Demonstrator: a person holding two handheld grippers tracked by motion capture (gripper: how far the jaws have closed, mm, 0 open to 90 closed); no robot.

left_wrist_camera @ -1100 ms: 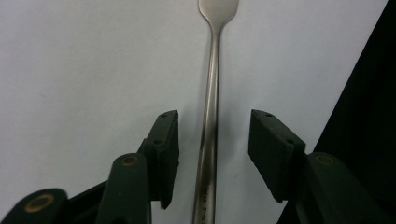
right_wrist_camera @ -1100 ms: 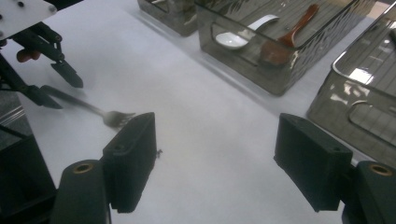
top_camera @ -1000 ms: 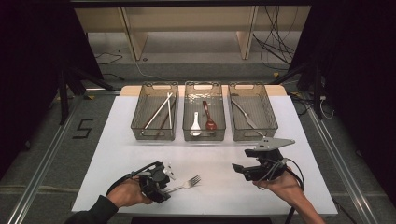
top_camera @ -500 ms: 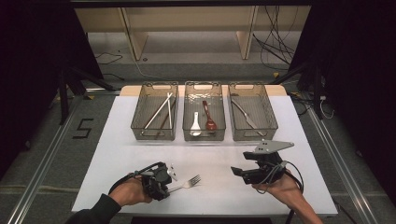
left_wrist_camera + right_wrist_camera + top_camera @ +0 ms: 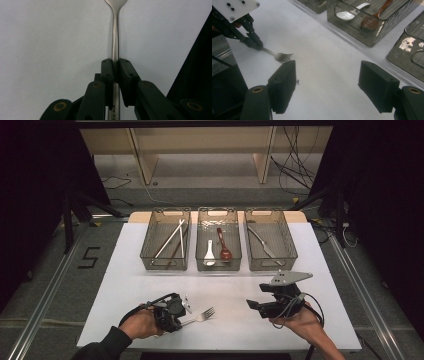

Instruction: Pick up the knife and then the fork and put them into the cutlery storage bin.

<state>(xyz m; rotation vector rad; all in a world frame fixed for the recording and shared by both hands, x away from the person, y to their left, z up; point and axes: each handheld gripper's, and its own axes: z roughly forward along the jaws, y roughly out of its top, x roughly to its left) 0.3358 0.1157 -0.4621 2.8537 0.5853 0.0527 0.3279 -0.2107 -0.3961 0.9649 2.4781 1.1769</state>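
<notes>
Left tool (image 5: 115,72) freshly clamped on the fork (image 5: 115,37) handle; right tool (image 5: 328,86) wide open, empty.

Left gripper (image 5: 176,316) apparently clamped on fork (image 5: 200,316); right gripper (image 5: 252,306) open.

A silver fork (image 5: 201,316) lies on the white table (image 5: 230,295), near smoky-grey bins (image 5: 219,240).
</notes>
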